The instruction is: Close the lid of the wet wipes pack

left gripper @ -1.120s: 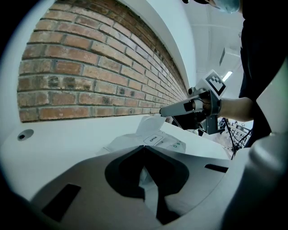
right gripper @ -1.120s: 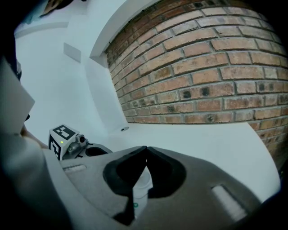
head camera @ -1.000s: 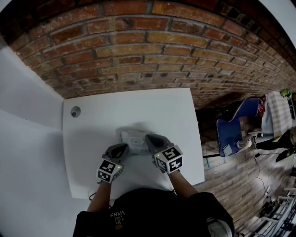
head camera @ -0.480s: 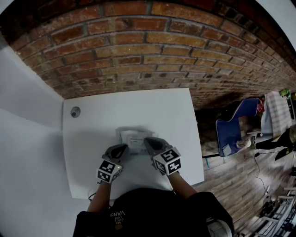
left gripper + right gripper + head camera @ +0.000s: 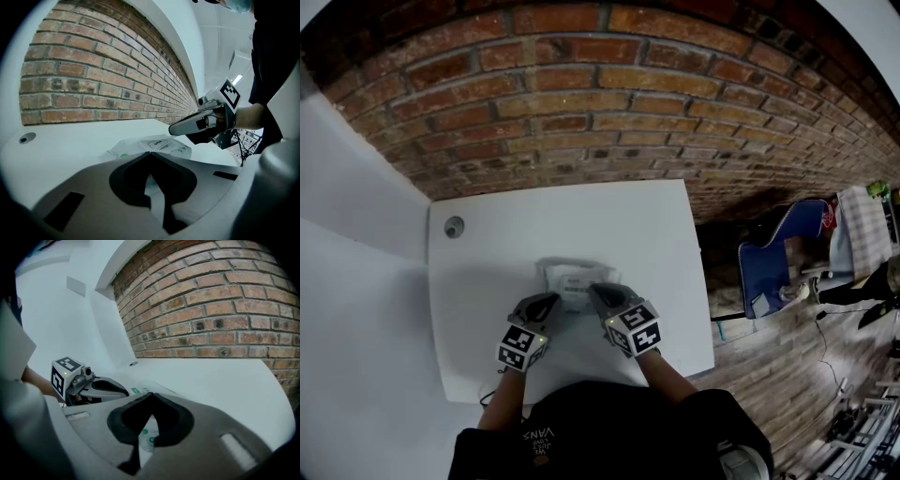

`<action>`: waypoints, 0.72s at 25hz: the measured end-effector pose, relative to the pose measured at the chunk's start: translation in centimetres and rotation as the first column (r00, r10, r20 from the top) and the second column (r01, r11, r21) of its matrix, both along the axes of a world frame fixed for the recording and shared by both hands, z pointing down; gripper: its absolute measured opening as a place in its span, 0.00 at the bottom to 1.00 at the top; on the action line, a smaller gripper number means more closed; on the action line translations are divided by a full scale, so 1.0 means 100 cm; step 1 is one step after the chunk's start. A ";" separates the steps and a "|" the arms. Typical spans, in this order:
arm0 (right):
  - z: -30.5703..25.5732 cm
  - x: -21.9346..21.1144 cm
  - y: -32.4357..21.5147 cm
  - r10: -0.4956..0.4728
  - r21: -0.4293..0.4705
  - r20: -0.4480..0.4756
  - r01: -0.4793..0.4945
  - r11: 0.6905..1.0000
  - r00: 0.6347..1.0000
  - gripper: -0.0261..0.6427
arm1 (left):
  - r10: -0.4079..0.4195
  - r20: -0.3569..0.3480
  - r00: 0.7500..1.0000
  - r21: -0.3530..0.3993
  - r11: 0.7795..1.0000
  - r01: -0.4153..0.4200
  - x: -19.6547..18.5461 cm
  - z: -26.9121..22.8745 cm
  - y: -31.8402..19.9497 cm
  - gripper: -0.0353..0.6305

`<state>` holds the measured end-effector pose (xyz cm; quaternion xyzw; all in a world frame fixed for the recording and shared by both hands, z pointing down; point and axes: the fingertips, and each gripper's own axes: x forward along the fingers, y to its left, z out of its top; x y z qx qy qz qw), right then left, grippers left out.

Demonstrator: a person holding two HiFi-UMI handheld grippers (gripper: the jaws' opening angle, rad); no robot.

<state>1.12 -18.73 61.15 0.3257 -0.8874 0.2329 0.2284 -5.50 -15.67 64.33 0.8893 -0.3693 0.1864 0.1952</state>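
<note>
Wipes pack flanked by two closed claws

We see the wet wipes pack (image 5: 572, 278) lying flat near the middle of the white table (image 5: 656, 234), its long side running toward the brick wall (image 5: 581, 94) at 12 o'clock. On its top sits the lid (image 5: 157, 143), printed OPEN; it looks low and flat against the pack, though we cannot tell whether it is fully pressed home.

We find the left gripper (image 5: 551, 300) at the pack's 7 o'clock, its tip at the near left corner. Its jaws meet at the tips with nothing clamped between them; only the pack's film shows through the gap behind them.

We find the right gripper (image 5: 598, 291) at the pack's 5 o'clock, its tip over the near right edge. Its jaws are likewise together and hold nothing. Whether either tip touches the pack we cannot tell.

A round grommet (image 5: 453, 226) sits in the table at 10 o'clock from the pack, and a blue chair (image 5: 778, 253) stands off the table at 3 o'clock.
</note>
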 end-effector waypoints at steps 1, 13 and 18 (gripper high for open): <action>0.002 -0.001 0.000 -0.004 -0.001 -0.005 0.004 1.000 1.000 0.04 | 0.000 0.000 1.000 0.000 1.000 0.000 0.000 0.000 0.000 0.05; 0.010 -0.018 0.002 -0.044 -0.008 -0.017 0.043 0.999 0.999 0.04 | -0.005 -0.004 1.000 -0.002 1.000 0.005 -0.001 0.001 0.000 0.05; 0.013 -0.020 0.003 -0.054 -0.003 -0.033 0.054 0.999 0.998 0.04 | -0.009 -0.005 1.000 -0.003 1.000 0.009 -0.002 0.001 0.001 0.05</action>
